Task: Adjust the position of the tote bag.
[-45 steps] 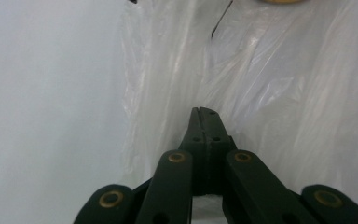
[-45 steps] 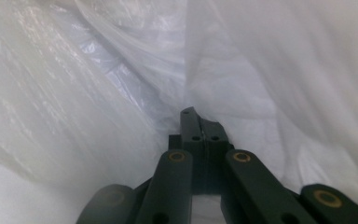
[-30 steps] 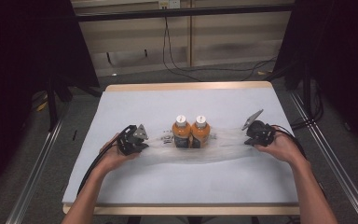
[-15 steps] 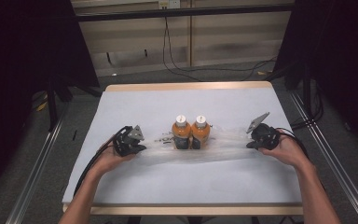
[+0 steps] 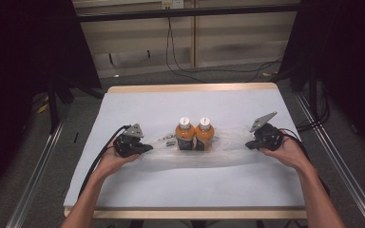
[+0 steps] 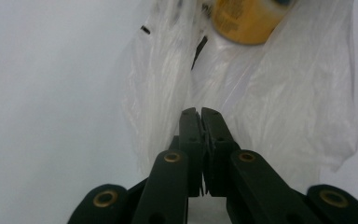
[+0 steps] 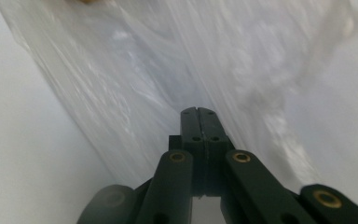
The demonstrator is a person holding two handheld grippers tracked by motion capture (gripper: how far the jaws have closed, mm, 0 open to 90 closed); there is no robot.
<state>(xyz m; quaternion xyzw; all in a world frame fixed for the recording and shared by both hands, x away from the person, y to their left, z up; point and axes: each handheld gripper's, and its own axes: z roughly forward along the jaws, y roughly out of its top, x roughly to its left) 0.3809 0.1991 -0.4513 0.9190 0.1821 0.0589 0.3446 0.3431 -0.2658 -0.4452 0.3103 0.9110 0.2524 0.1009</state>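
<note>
Two orange bottles with white caps (image 5: 184,135) (image 5: 204,134) stand side by side inside a clear plastic bag (image 5: 221,153) lying across the middle of the table. My left gripper (image 5: 148,148) is shut on the bag's left end. My right gripper (image 5: 248,144) is shut on its right end. In the left gripper view the shut gripper (image 6: 200,112) pinches the crumpled film (image 6: 284,93), with an orange bottle (image 6: 247,18) at the top. In the right gripper view the gripper (image 7: 198,112) is shut on the stretched film (image 7: 168,60).
The white-covered table (image 5: 195,190) has a wooden edge at front and back. Black cables trail from both grippers over the table's sides. Metal rails run along the floor left and right, with dark curtains beyond.
The right hand has shifted slightly toward the table's right front. The bag stays stretched between the two grippers and the bottles have not moved.
</note>
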